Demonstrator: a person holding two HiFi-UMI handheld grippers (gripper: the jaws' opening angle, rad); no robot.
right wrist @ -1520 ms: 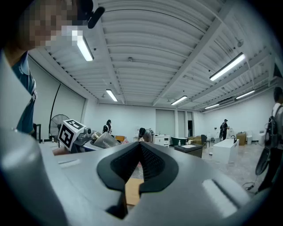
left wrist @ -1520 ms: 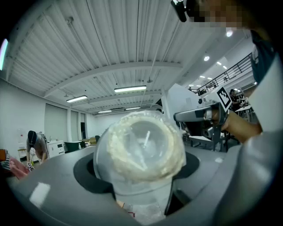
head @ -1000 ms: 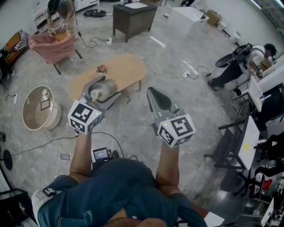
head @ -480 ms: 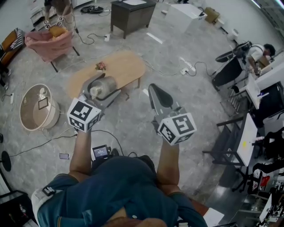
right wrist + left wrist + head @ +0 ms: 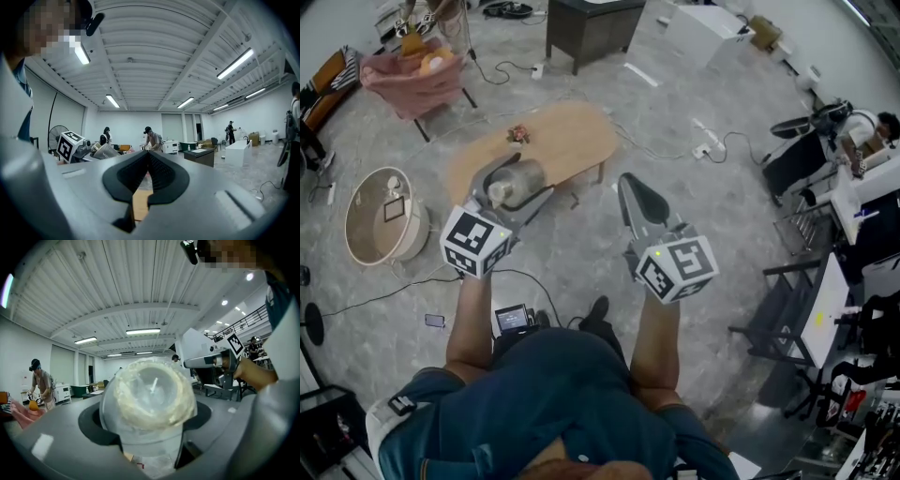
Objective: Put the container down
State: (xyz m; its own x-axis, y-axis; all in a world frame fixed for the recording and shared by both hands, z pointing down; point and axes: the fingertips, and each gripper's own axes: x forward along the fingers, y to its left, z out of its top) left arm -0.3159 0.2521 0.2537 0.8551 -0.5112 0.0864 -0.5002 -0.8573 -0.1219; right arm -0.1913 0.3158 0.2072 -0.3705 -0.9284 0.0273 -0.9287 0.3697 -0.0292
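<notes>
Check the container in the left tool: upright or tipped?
Tipped on its side. The container lies level, clamped in the left tool, its round end facing that tool's camera.

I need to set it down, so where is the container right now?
Left of the head view, the container is clamped in the left gripper, held up at the wooden table's near edge.

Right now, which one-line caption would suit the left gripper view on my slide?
Left gripper clamped on a clear plastic container, whose round end faces the camera.
</notes>
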